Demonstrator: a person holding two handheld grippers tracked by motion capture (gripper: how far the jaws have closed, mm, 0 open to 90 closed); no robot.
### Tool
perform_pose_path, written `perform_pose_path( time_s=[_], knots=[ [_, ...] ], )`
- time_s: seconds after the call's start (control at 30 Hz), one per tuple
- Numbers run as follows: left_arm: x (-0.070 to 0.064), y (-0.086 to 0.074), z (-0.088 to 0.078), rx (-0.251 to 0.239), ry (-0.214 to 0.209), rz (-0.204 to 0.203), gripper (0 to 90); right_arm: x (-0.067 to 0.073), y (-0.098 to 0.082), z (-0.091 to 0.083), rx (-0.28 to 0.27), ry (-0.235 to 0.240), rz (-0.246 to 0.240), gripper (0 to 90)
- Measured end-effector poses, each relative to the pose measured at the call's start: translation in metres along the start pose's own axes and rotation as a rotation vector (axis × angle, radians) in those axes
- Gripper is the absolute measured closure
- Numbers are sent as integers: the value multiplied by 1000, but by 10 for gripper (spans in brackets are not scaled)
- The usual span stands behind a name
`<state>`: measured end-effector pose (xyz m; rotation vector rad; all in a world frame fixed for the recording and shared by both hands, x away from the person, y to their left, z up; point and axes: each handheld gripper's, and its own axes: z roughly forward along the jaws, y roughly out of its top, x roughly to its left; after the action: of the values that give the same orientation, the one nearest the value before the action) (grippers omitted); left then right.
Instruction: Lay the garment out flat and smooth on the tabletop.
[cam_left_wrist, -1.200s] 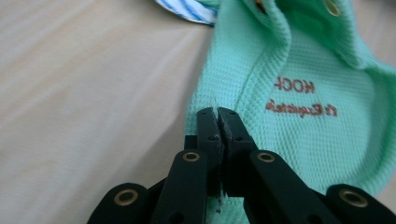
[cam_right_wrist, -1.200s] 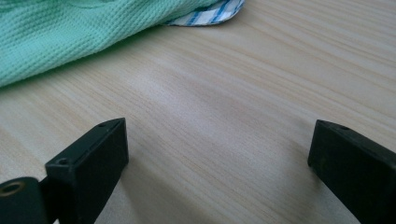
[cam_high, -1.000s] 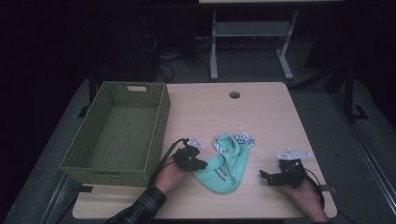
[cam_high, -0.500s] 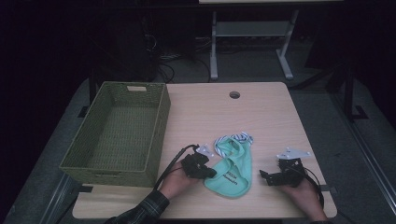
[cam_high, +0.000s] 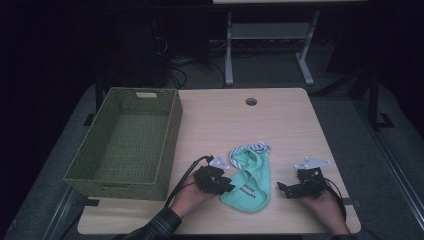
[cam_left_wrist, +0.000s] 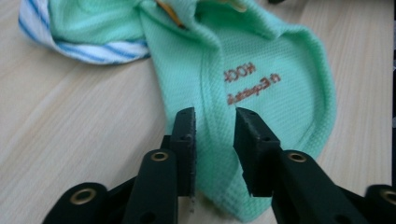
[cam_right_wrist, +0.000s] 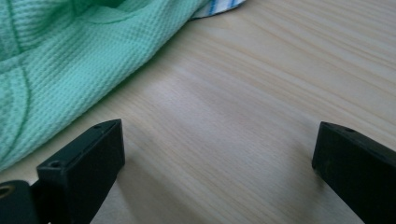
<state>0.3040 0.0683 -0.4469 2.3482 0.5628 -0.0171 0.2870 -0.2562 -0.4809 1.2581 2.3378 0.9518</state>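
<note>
Mint green bib with reddish lettering and a blue-striped white edge lies crumpled and flat on the counter, right of the wicker basket.

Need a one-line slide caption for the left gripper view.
Left claw, jaws just parted, straddles a folded edge of the mint-green garment lying on the wooden table.

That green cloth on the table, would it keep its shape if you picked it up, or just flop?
The green cloth would probably flop: it already lies in soft folds and creases. Its thin waffle knit suggests that it is light. The textured weave likely grips rather than slips, and it cannot roll or break.
</note>
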Motion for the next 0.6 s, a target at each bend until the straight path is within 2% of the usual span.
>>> perform_pose_path(
  time_s=[0.1,0.23,0.27,0.33,0.4,0.43,0.5,0.6],
  knots=[
    [-3,1,2,-9,2,9,642,2,4,1,5,2,-6,21],
    [-5,2,7,2,15,35,610,3,11,-2,-35,19,-14,73],
    [-6,2,10,-17,12,21,604,2,13,-2,-52,24,-12,100],
    [-6,5,13,1,12,40,594,0,19,-3,-85,37,-11,173],
    [-7,6,16,9,21,51,590,-2,26,-1,-94,44,-26,246],
    [-8,6,19,0,20,40,589,-3,30,0,-98,49,-25,265],
    [-9,6,22,4,29,43,589,-6,38,3,-113,70,-20,337],
    [-8,6,23,20,36,59,590,-8,52,7,-130,78,-32,455]
  ],
)
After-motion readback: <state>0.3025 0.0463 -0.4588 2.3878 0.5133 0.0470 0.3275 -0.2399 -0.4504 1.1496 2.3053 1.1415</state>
